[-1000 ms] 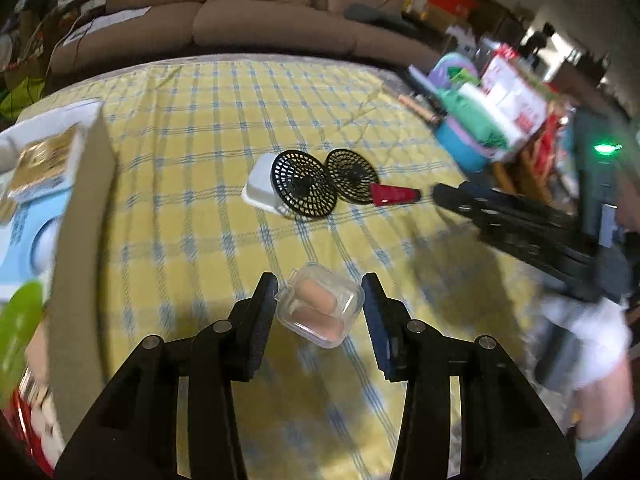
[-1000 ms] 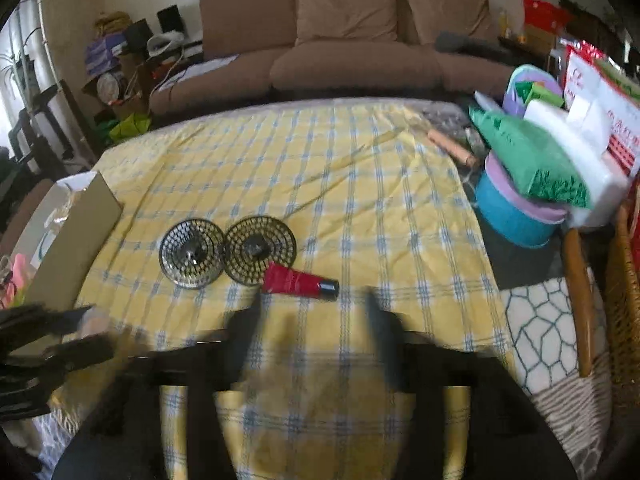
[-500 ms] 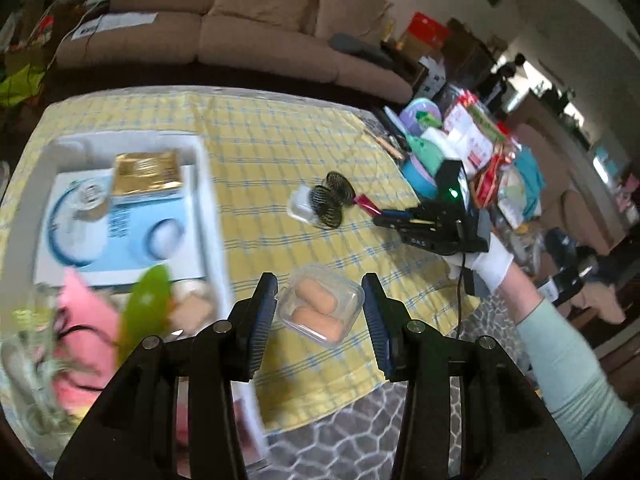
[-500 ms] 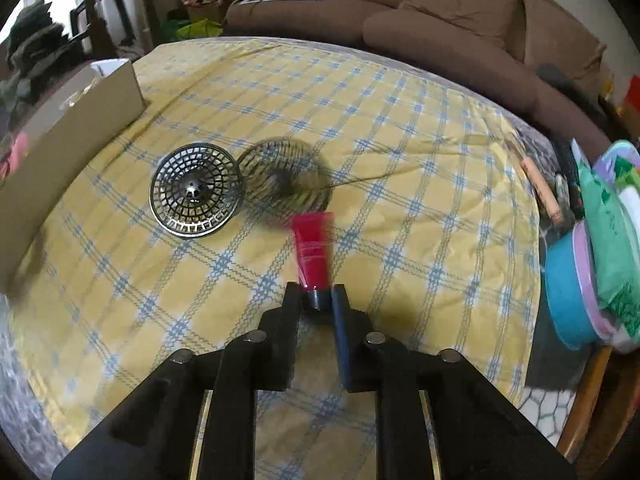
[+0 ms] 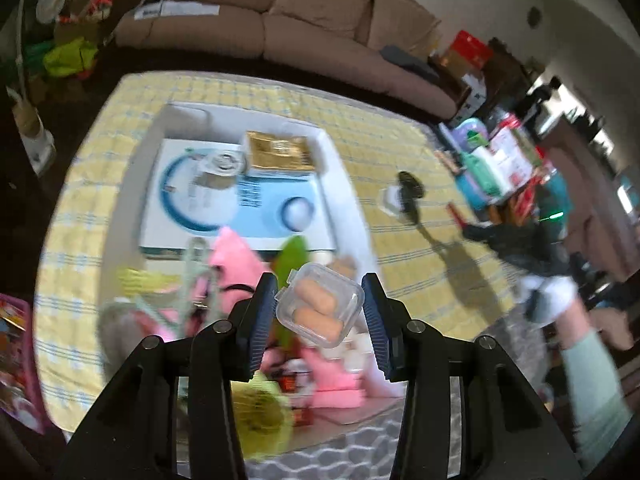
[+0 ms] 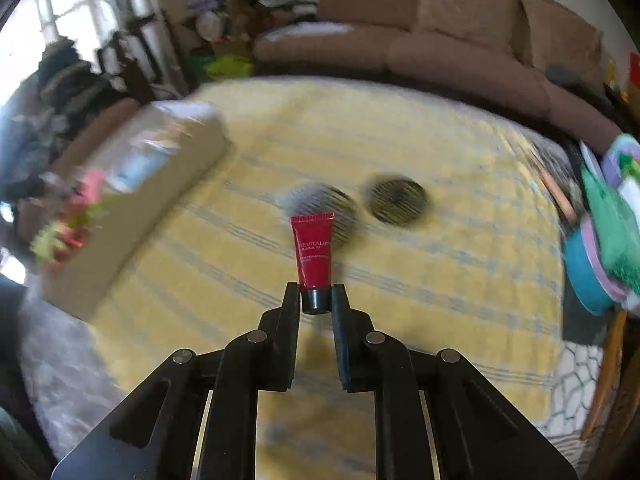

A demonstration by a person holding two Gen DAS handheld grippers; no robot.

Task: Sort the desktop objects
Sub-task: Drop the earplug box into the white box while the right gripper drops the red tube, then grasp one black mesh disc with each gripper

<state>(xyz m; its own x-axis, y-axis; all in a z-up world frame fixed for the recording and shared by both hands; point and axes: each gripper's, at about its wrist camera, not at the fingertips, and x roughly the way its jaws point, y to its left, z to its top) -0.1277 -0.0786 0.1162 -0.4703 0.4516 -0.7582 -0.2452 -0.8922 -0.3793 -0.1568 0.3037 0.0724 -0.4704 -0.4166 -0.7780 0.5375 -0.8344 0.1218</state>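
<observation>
My left gripper (image 5: 319, 307) is shut on a clear plastic case (image 5: 320, 310) with two orange earplugs inside. It hangs high over the near end of a white cardboard box (image 5: 320, 136) full of items. In the right wrist view my right gripper (image 6: 316, 300) is shut on the black cap of a red cream tube (image 6: 313, 250), lifted above the yellow checked tablecloth (image 6: 440, 280). Two round black mesh strainers (image 6: 396, 199) lie on the cloth beyond the tube. The right gripper (image 5: 516, 240) also shows blurred at the right of the left wrist view.
The box holds a blue and white carton (image 5: 240, 200), a gold packet (image 5: 280, 152), pink (image 5: 236, 260) and green (image 5: 292, 260) items. A small white tub (image 5: 390, 200) sits by a strainer. A brown sofa (image 6: 440, 52) stands behind the table; a cluttered blue basin (image 6: 588, 280) is at the right.
The left gripper carried the earplug case left and up, over the box. The right gripper lifted the red tube off the cloth and swung it upright in its view.
</observation>
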